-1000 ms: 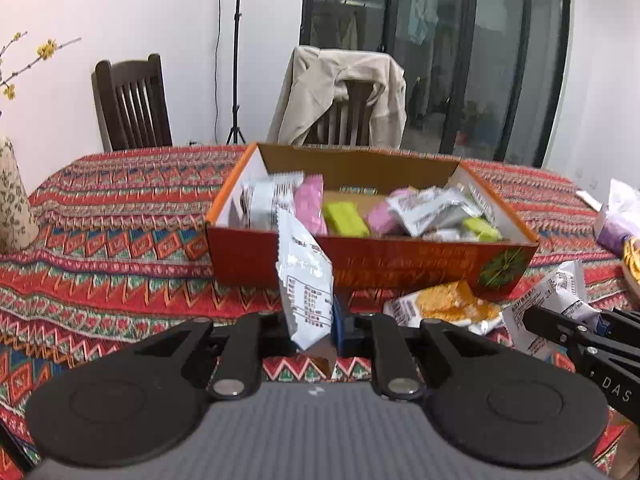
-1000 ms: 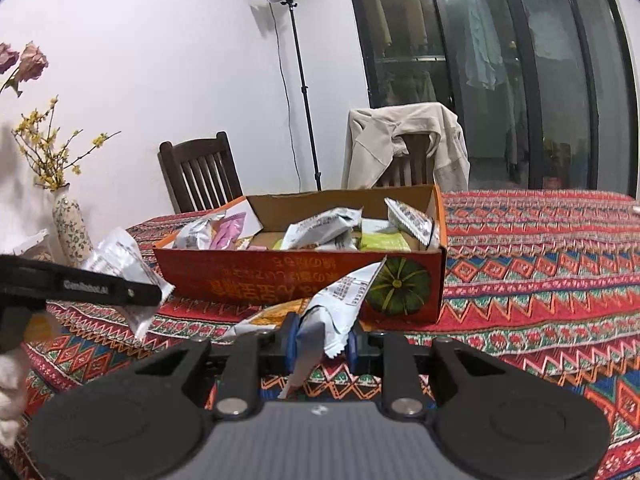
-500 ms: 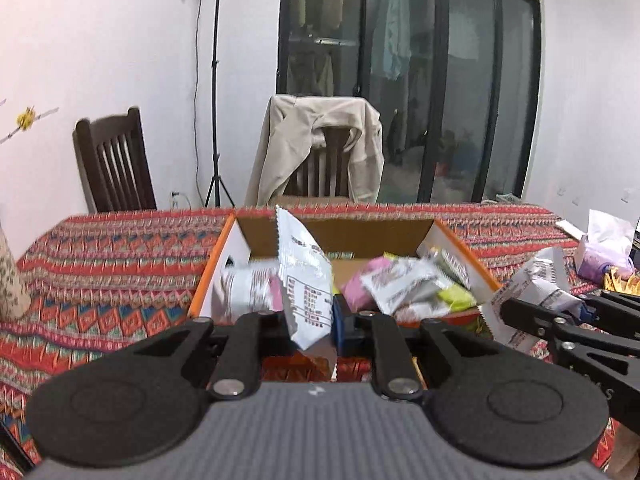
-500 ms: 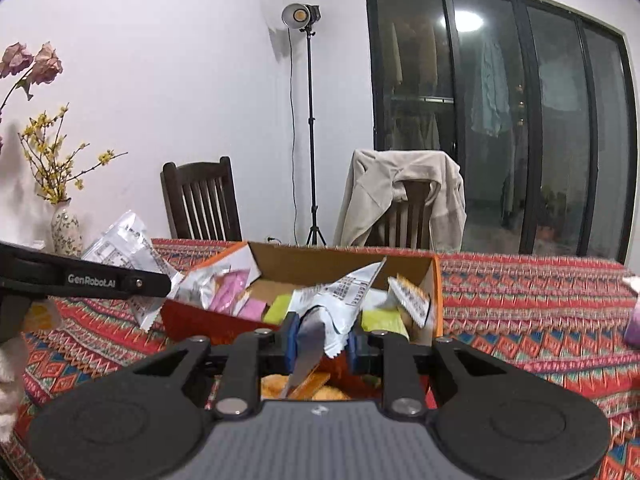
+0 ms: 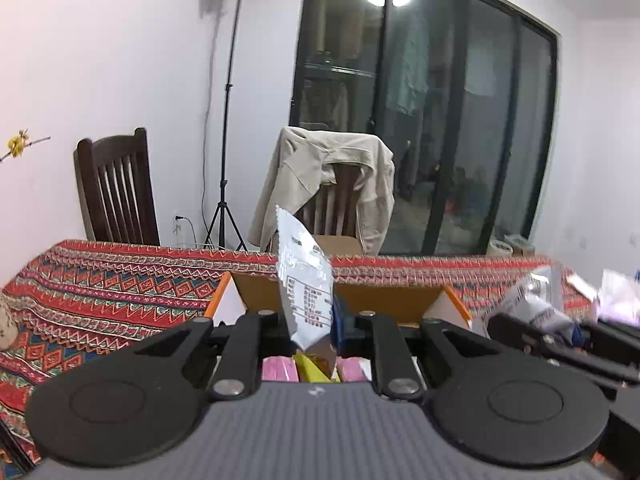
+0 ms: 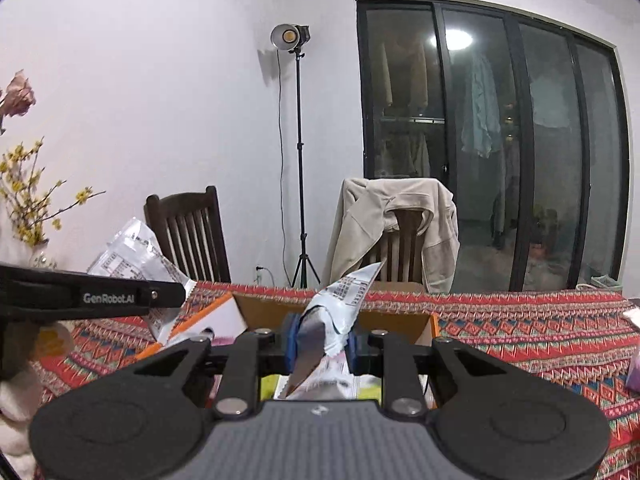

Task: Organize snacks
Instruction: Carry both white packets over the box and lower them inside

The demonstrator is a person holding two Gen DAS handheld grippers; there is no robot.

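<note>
Left gripper (image 5: 316, 320) clenched on a white snack packet (image 5: 306, 280), upright above the cardboard box (image 5: 400, 306); right gripper (image 6: 320, 336) clenched on a crumpled white packet (image 6: 340, 300) over the same box. Best to get each packet past the near wall before letting go, so neither lands on the tablecloth (image 6: 520, 328). Against a second earlier: both have risen, and the box contents sit mostly hidden beneath.

The left tongs (image 5: 316, 326) pinch an upright silver snack packet (image 5: 306, 284) above the cardboard box (image 5: 384, 304).
</note>
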